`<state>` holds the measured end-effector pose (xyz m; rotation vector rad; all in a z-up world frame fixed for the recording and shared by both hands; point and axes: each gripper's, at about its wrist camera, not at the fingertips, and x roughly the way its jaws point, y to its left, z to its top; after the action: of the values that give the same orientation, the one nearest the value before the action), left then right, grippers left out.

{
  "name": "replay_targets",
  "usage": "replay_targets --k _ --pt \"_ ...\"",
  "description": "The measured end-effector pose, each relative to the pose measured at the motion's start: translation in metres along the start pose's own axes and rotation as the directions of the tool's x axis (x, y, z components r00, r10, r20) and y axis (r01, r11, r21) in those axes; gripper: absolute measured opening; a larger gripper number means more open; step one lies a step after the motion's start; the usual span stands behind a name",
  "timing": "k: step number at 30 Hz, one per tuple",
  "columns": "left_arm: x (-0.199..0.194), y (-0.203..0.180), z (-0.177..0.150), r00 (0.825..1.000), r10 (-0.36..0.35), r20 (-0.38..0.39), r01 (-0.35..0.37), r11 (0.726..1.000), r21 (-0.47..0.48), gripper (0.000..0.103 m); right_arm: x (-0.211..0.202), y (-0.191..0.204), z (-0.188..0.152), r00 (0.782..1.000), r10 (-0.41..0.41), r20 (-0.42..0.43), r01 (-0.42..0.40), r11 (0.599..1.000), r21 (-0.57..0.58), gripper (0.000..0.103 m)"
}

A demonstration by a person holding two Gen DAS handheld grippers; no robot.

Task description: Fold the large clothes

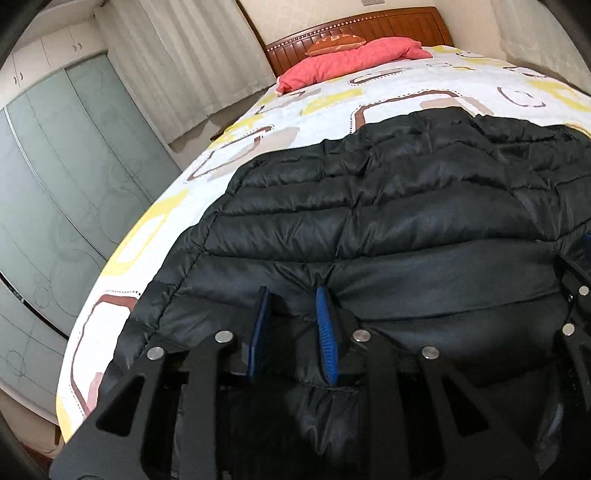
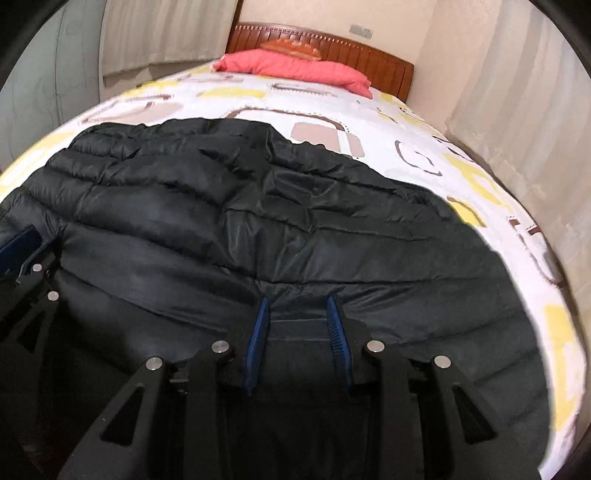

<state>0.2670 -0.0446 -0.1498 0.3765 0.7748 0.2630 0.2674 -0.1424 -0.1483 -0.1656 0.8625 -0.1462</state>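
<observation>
A black quilted puffer jacket (image 1: 388, 206) lies spread on the patterned bed; it also fills the right wrist view (image 2: 258, 206). My left gripper (image 1: 293, 295) is over the jacket's near hem, its blue pads apart with a pinch of black fabric between them. My right gripper (image 2: 297, 301) stands at the same near edge further right, its blue pads also apart with the hem fabric between them. Each gripper shows at the edge of the other's view: the right one in the left wrist view (image 1: 576, 295), the left one in the right wrist view (image 2: 26, 258).
The bed (image 1: 325, 110) has a white cover with yellow and brown shapes. A red pillow (image 1: 354, 61) and an orange cushion (image 1: 336, 42) lie against the wooden headboard (image 1: 369, 26). Frosted wardrobe doors (image 1: 55, 166) stand at the left. Curtains (image 2: 517, 110) hang at the right.
</observation>
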Motion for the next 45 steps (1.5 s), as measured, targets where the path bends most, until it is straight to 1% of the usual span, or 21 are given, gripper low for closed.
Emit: replay_targets --k 1,4,7,10,16,19,24,27,30,32,33,34,35,36,37,38,39,40,42,44,45 --pt "0.000 0.000 0.000 1.000 0.001 0.001 -0.001 1.000 0.001 0.024 -0.004 -0.002 0.003 1.000 0.004 -0.007 -0.004 1.000 0.004 0.034" --pt "0.001 0.004 -0.001 1.000 -0.023 0.000 0.023 1.000 -0.018 0.024 -0.017 -0.010 0.012 0.996 0.085 -0.008 -0.084 0.993 0.083 0.034" --pt "-0.001 0.003 -0.003 1.000 -0.022 0.003 0.022 1.000 -0.018 0.024 -0.023 -0.005 0.016 0.996 0.092 0.009 -0.092 0.993 0.074 0.034" --pt "0.000 0.005 -0.002 1.000 -0.027 0.003 0.027 0.999 -0.023 0.024 -0.007 -0.001 0.011 0.994 0.102 -0.034 -0.099 0.992 0.082 0.034" --pt "0.001 0.001 -0.003 1.000 -0.009 0.015 0.009 1.000 -0.012 0.024 0.005 0.017 -0.002 0.999 0.032 0.010 -0.032 0.999 0.033 0.034" --pt "0.000 0.001 -0.003 1.000 -0.006 0.016 0.006 1.000 -0.009 0.024 0.004 0.019 -0.002 0.999 0.027 0.018 -0.028 0.999 0.033 0.034" --pt "-0.004 0.002 -0.003 1.000 -0.004 0.013 0.004 1.000 -0.023 0.030 0.005 0.020 -0.002 0.999 0.021 0.028 -0.022 0.999 0.033 0.034" --pt "-0.008 0.013 -0.002 1.000 -0.020 0.009 0.020 0.998 -0.059 0.039 0.004 0.022 -0.002 0.999 0.011 0.033 -0.012 1.000 0.028 0.034" --pt "-0.010 0.032 0.000 0.999 -0.044 -0.003 0.043 0.992 -0.121 0.044 0.003 0.022 -0.002 0.999 0.010 0.037 -0.011 1.000 0.029 0.034" --pt "-0.008 0.058 0.002 0.997 -0.074 -0.014 0.070 0.976 -0.207 0.048 0.004 0.021 -0.002 0.999 0.014 0.038 -0.015 0.999 0.033 0.034" --pt "-0.006 0.072 0.002 0.995 -0.097 -0.017 0.089 0.963 -0.256 0.054 0.004 0.021 -0.002 0.999 0.016 0.039 -0.018 0.999 0.036 0.034" --pt "-0.002 0.090 0.002 0.991 -0.133 -0.021 0.119 0.937 -0.327 0.059 0.004 0.020 -0.002 0.999 0.018 0.040 -0.020 0.999 0.038 0.034" --pt "0.002 0.105 0.000 0.987 -0.161 -0.024 0.140 0.913 -0.383 0.066 0.003 0.021 -0.002 0.999 0.019 0.041 -0.021 0.999 0.039 0.034" --pt "0.008 0.123 -0.003 0.979 -0.203 -0.022 0.170 0.871 -0.461 0.071 0.003 0.020 -0.002 0.999 0.021 0.042 -0.023 0.999 0.041 0.034" --pt "0.015 0.142 -0.008 0.968 -0.251 -0.011 0.206 0.816 -0.540 0.073 0.003 0.020 -0.002 0.999 0.022 0.043 -0.024 0.999 0.042 0.034" --pt "0.025 0.164 -0.018 0.954 -0.299 0.002 0.232 0.737 -0.635 0.078 0.003 0.020 -0.002 0.999 0.022 0.044 -0.024 0.999 0.043 0.034" --pt "0.035 0.183 -0.029 0.941 -0.337 0.014 0.241 0.644 -0.726 0.080 0.003 0.020 -0.002 0.999 0.023 0.045 -0.025 0.999 0.044 0.034" --pt "0.046 0.197 -0.041 0.921 -0.389 0.035 0.258 0.539 -0.802 0.080 0.003 0.020 -0.003 0.999 0.023 0.045 -0.025 0.999 0.045 0.034" --pt "0.064 0.212 -0.056 0.887 -0.459 0.049 0.259 0.406 -0.877 0.081 0.003 0.019 -0.003 0.999 0.026 0.046 -0.028 0.999 0.047 0.034" --pt "0.080 0.220 -0.067 0.858 -0.509 0.067 0.262 0.321 -0.910 0.083 0.003 0.018 -0.003 0.998 0.030 0.047 -0.033 0.998 0.050 0.034" --pt "0.086 0.223 -0.073 0.847 -0.526 0.079 0.267 0.291 -0.919 0.086 0.003 0.018 -0.003 0.998 0.031 0.048 -0.034 0.998 0.051 0.034"
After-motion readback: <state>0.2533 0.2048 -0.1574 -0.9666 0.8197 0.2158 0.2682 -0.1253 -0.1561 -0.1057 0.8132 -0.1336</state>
